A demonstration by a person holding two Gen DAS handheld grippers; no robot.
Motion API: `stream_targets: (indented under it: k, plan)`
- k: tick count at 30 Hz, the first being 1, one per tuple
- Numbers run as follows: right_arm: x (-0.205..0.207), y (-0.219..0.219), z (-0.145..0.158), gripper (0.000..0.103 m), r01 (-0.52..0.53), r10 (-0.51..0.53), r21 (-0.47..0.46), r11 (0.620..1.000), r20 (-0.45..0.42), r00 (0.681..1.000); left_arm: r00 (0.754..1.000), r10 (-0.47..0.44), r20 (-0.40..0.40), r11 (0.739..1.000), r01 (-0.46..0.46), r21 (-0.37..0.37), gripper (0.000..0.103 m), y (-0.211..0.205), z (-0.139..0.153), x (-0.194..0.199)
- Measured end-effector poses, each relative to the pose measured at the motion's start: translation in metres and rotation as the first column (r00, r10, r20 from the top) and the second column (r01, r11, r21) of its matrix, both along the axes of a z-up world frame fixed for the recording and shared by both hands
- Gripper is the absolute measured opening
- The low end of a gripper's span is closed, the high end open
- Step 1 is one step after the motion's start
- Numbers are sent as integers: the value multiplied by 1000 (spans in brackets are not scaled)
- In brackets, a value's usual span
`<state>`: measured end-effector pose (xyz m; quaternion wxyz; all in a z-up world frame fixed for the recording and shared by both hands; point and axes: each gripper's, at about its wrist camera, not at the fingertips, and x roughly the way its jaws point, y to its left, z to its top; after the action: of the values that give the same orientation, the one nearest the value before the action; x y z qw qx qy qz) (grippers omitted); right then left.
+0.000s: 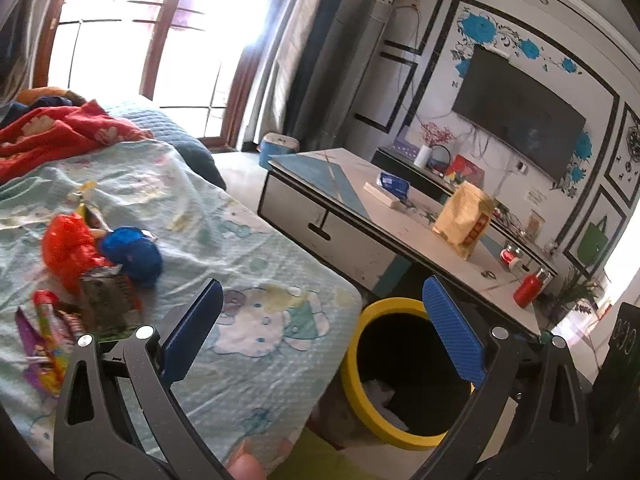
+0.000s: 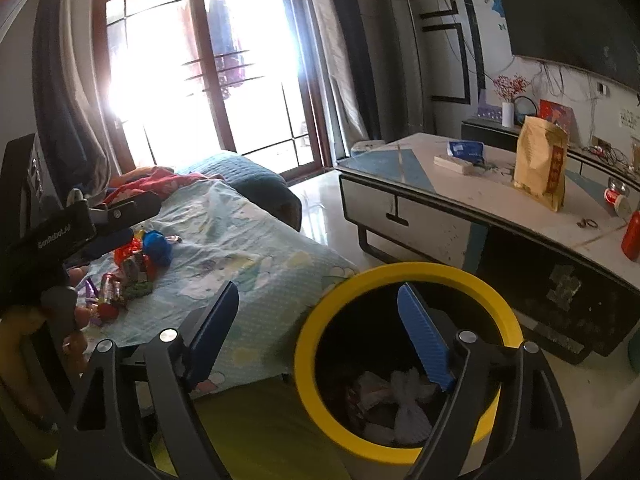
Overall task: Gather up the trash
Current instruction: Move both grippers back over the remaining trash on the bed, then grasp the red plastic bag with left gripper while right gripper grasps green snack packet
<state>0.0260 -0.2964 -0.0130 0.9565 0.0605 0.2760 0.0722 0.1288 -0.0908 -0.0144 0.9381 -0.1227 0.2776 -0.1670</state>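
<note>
While both tongs gape wide and grasp nothing, the right tongs (image 2: 320, 336) hang over the yellow-rimmed bin (image 2: 308, 364), which holds crumpled white trash (image 2: 408, 396); the left tongs (image 1: 324, 332) hover at the bed (image 1: 260, 248) edge, near the heap of wrappers (image 1: 92, 272).

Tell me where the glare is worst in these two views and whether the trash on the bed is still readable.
Left wrist view: the window is blown out white, but the wrappers on the bed keep their colors. Right wrist view: glare from the window washes over the frame bars; the wrappers look small and dim; the yellow bin is clear.
</note>
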Motion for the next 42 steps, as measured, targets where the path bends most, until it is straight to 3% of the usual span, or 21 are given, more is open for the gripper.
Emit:
stream_targets:
  k: [14,30,42]
  plan:
    - [4,46,18,82,-94,95,-23,995,47,994,994,102,34,995,-102,-11,92,51,9,-11]
    - [19,118,30,82,-243,244,-28,970,65,968,962,265,64,964,-264,-23,92,119,17,-13]
    - [36,161,27,82,-323,326,-49,945,49,944,934,355,43,935,-354,-29,92,166,16,-9]
